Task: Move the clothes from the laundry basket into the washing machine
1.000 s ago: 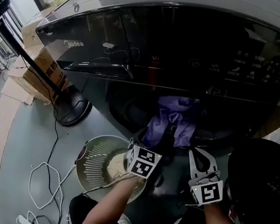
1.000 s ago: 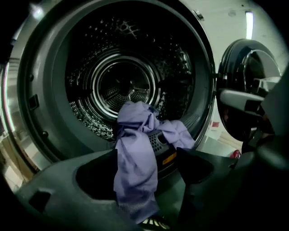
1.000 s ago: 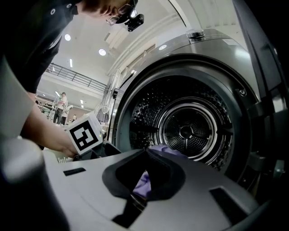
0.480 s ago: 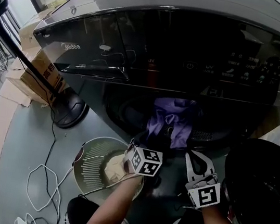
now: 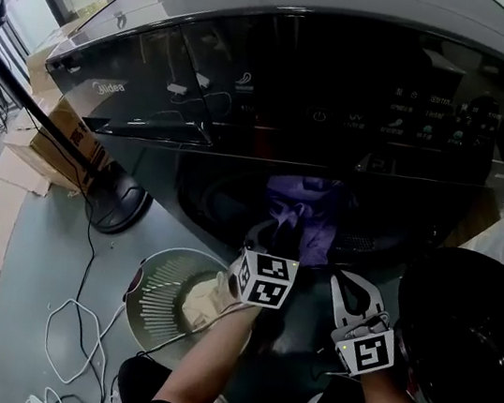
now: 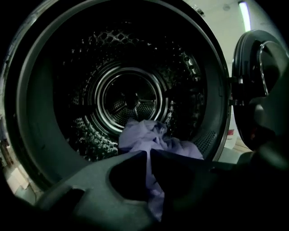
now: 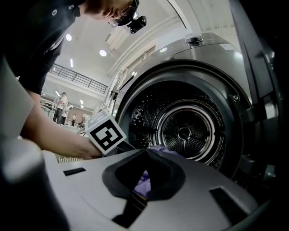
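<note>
The left tongs (image 6: pixel 148 152) have just been closing and pinch a fold of the purple garment (image 6: pixel 143 134), which lies heaped at the front lip of the washing machine drum (image 6: pixel 135 97). The right tongs (image 7: pixel 146 151) hover just beside at the drum mouth, tips together, gripping nothing; the laundry basket (image 5: pixel 161 297) stands on the floor below

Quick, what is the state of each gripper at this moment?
Left gripper: closed on the purple garment.
Right gripper: closed, and it appears to hold the same purple garment.
</note>
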`<action>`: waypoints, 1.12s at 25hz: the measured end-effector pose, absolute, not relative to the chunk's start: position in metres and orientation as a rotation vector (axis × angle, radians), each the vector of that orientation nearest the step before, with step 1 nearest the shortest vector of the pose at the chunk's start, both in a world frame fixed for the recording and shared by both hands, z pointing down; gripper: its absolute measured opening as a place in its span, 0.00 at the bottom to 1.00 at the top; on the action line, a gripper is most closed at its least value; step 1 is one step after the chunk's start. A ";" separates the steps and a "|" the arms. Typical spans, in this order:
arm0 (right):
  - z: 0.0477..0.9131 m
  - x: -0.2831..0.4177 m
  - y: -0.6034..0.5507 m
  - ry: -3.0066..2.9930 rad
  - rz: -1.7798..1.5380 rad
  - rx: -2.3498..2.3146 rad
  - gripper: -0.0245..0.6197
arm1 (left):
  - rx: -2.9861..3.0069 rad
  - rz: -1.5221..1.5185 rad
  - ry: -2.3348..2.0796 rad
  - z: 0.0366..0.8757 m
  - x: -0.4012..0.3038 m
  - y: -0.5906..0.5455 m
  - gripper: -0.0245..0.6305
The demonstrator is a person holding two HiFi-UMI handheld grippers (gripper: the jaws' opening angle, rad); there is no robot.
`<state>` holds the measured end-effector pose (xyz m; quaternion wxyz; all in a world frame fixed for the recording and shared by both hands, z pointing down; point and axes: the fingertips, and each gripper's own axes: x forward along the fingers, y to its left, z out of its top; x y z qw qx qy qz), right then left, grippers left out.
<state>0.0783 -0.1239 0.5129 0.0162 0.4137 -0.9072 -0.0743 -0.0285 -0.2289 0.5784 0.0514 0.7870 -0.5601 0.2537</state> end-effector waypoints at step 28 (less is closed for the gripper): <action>0.505 0.089 -0.120 -2.835 -0.244 1.354 0.05 | 2.625 0.558 -1.374 0.547 0.023 -0.248 0.56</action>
